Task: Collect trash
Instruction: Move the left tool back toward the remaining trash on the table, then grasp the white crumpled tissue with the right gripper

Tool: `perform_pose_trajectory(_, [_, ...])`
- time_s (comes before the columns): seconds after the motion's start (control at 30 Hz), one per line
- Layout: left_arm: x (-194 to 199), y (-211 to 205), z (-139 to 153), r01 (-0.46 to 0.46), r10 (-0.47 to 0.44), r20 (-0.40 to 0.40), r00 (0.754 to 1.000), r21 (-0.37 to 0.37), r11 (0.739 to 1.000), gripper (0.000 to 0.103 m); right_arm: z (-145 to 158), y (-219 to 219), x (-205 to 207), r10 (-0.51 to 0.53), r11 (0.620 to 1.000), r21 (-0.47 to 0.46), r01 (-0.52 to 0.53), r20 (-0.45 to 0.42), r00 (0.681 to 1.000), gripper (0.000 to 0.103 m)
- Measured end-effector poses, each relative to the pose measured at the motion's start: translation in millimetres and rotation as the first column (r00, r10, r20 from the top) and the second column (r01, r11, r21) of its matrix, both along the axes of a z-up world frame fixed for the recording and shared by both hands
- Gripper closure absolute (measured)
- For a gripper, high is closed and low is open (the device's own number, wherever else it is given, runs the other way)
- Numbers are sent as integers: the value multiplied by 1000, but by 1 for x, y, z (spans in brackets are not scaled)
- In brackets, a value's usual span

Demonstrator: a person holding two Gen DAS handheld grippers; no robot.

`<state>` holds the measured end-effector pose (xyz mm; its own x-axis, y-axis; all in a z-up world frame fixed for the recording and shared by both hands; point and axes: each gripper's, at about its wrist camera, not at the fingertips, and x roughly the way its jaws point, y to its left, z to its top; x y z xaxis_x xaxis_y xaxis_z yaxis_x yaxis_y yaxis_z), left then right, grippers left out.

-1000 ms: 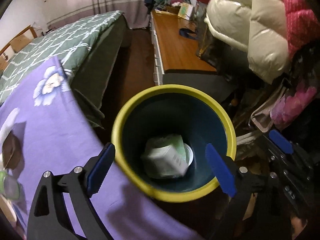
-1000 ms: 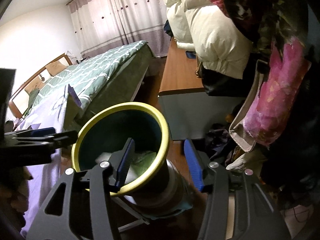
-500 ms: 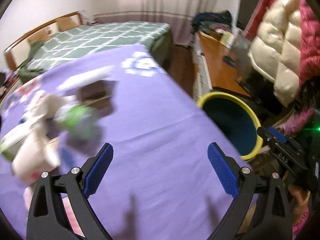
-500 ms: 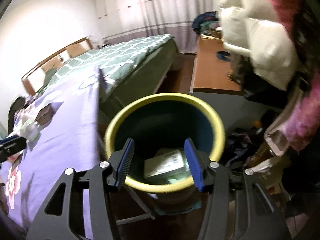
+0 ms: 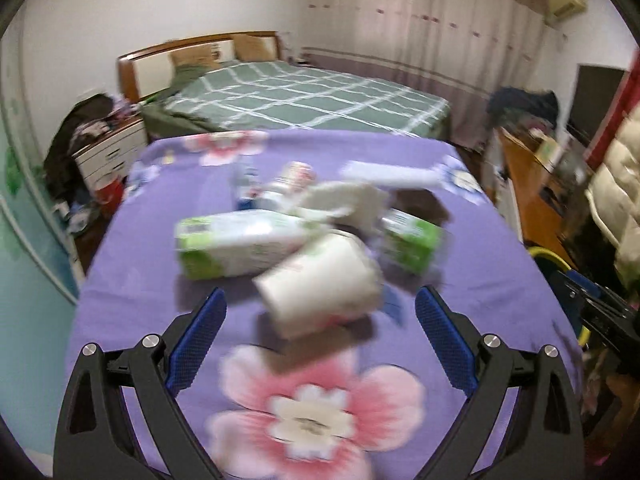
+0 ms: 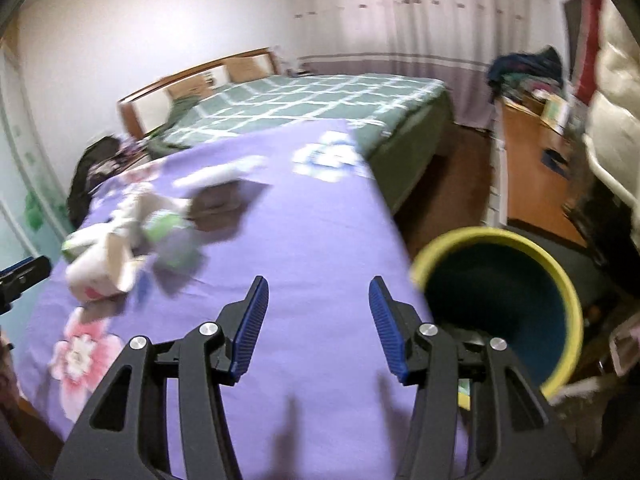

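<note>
A heap of trash lies on the purple flowered cloth [image 5: 472,280]: a white paper cup [image 5: 320,280] on its side, a green and white carton [image 5: 236,246], a second green pack [image 5: 412,240] and crumpled white paper [image 5: 344,200]. My left gripper [image 5: 318,332] hangs open and empty just short of the cup. My right gripper [image 6: 318,320] stands half open over bare cloth [image 6: 312,240], nothing between its fingers; the heap [image 6: 120,236] is to its left. The yellow-rimmed bin [image 6: 504,304] stands at the table's right edge, its rim [image 5: 548,256] just showing in the left wrist view.
A green checked bed [image 5: 304,96] lies beyond the table. A wooden desk [image 6: 532,184] with clutter and hanging puffy coats [image 5: 616,200] fill the right side. A white nightstand [image 5: 108,152] with clothes stands at the left. The right gripper's tip [image 5: 600,304] shows at the right edge.
Both grippers swung left, away from the bin. The left view went from the bin's inside to the trash heap; the right view now shows the cloth, with the bin at its right.
</note>
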<state>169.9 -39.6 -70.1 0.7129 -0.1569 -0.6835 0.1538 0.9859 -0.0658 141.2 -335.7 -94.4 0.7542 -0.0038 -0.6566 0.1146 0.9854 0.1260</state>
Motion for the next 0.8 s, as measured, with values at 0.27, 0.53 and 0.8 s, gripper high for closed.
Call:
perform_pose_trajectory(0.27, [48, 60, 4, -102, 102, 17, 995, -6, 995, 9, 20, 83, 59, 163, 987, -19, -163, 5, 987, 53])
perform_pose_trajectory(0.53, [93, 77, 3, -122, 123, 10, 992, -18, 992, 9, 25, 135, 124, 247, 968, -45, -249, -32, 968, 53])
perform_pose_trajectory(0.8, [117, 78, -5, -116, 116, 7, 993, -22, 993, 9, 9, 163, 175, 294, 952, -51, -301, -116, 949, 53])
